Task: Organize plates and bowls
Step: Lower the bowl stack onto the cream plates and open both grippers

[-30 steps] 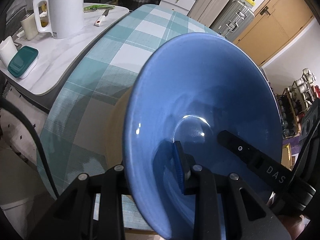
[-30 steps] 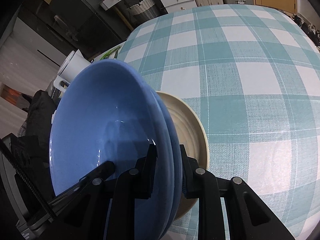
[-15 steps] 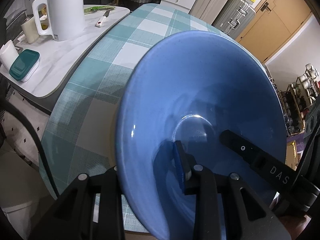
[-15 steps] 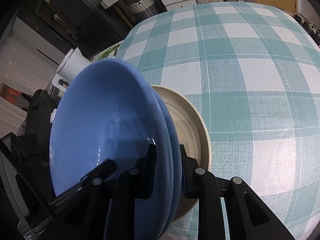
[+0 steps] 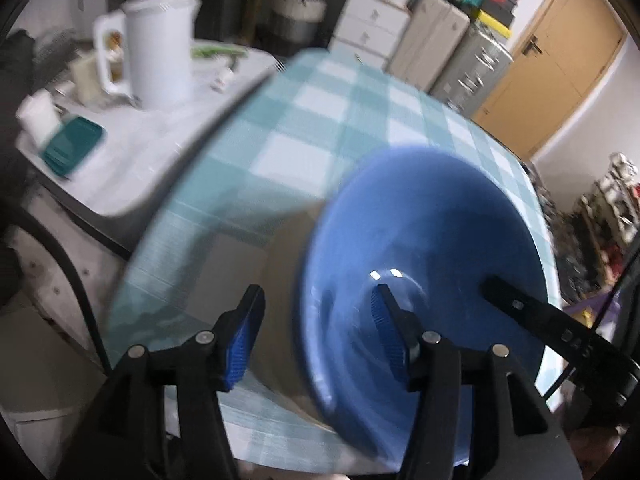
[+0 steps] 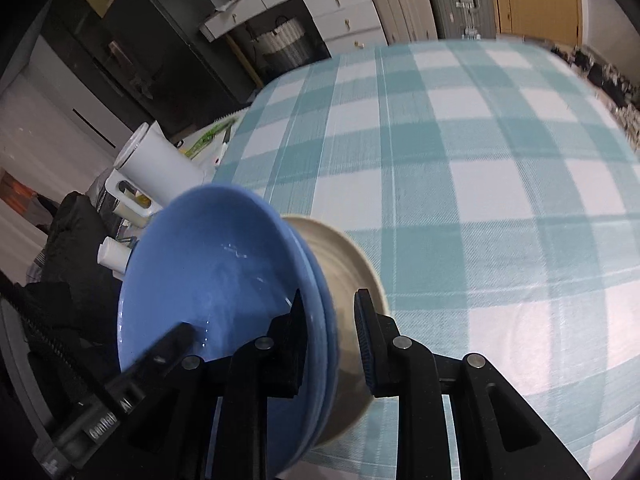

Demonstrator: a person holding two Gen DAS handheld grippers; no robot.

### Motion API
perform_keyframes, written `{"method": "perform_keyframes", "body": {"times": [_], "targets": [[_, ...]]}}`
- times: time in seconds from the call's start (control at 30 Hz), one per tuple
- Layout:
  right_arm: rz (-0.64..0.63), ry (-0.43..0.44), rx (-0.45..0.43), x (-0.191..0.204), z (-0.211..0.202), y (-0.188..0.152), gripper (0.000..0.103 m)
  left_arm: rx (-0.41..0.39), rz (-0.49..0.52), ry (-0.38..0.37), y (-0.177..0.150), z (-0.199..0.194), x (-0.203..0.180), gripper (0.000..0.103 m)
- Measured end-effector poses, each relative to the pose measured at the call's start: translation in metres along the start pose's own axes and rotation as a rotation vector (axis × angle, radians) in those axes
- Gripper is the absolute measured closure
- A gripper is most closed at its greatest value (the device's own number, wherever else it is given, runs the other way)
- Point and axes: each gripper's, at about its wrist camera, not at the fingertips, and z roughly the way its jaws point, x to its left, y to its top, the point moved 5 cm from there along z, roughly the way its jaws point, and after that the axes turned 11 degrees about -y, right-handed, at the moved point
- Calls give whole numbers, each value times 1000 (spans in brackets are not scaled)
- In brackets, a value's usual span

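Left claw (image 5: 316,336): I am letting go; my jaws are opening around the near rim of the blue bowl (image 5: 432,264), one pad outside at lower centre of the frame, the other inside the hollow, neither pressing on it as far as I can tell through the blur.
Right claw (image 6: 330,340): I am pinching the opposite rim of the blue bowls, lower centre of its frame; the inner pad sits on the wall, while a small gap seems to be showing at the outer pad, so the grip looks light.
Where the bowls are: two blue bowls nested, sitting in a beige dish (image 6: 348,264) on the checked worktop (image 6: 480,160), near its lower left edge in the right view.
Why held this way: I judge both claws took opposite rims to steady the stack while seating it; the left release suggests it now rests there.
Which way it points: the bowls are opening upward, looking tipped toward the cameras; being round, they have no long axis.
Nearby: a white kettle (image 5: 156,48) is standing upper left, well apart.
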Motion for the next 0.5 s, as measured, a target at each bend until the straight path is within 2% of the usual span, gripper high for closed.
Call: {"method": "perform_keyframes", "body": {"times": [0.3,0.37,0.5], "targets": [[-33,8,-153,-10,-43,7,69,-182,110,59,13,-37,-12,47],[-41,6,-218,-15,-58,8,57,-226,144,47,13,-47,-20,47],[-56,6,-387,-30,-93,-1,38,-344,253,44,11,-67,-45,46]]}}
